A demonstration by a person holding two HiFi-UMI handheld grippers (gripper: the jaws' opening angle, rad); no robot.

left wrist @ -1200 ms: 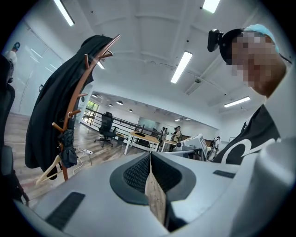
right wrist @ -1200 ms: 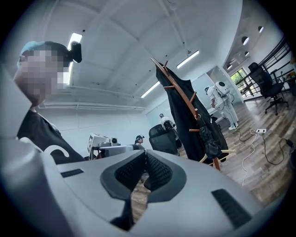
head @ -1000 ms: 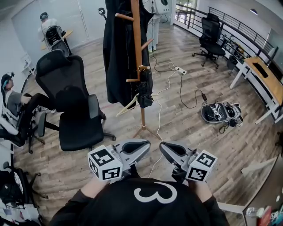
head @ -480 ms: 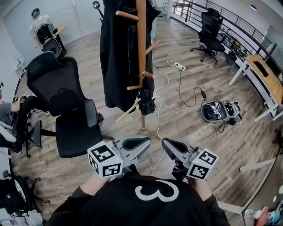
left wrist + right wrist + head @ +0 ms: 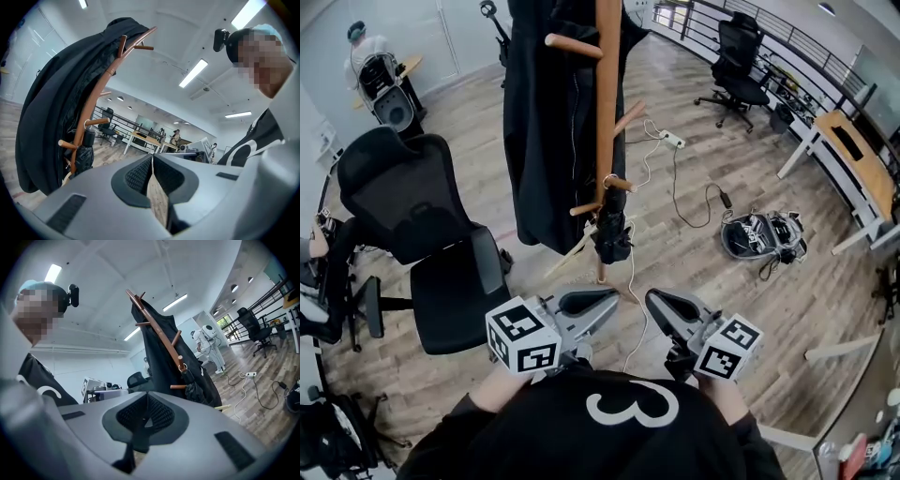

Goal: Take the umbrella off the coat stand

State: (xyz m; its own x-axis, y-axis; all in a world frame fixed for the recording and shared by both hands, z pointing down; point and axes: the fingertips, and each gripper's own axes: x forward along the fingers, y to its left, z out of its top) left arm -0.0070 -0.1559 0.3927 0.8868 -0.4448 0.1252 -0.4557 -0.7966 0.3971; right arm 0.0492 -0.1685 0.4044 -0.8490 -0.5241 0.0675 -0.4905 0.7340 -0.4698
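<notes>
A folded black umbrella (image 5: 612, 234) hangs by a ring from a low peg of the wooden coat stand (image 5: 607, 112), beside a long black coat (image 5: 546, 141). Both grippers are held side by side low in the head view, short of the stand's foot and pointing at it. The left gripper (image 5: 607, 300) is shut and holds nothing; the right gripper (image 5: 656, 300) is likewise shut and holds nothing. In the left gripper view the umbrella (image 5: 84, 152) hangs left of the closed gripper (image 5: 152, 161). In the right gripper view the umbrella (image 5: 193, 385) is right of and beyond the gripper (image 5: 146, 411).
A black office chair (image 5: 431, 225) stands close on the stand's left. White cables and a power strip (image 5: 673, 141) trail over the wooden floor behind it. A bag (image 5: 759, 236) lies to the right, near a desk (image 5: 853, 159). A person (image 5: 370, 56) sits far back left.
Both grippers and the head have moved nearer to the coat stand, which now looms larger and closer. The jaws stayed shut throughout.
</notes>
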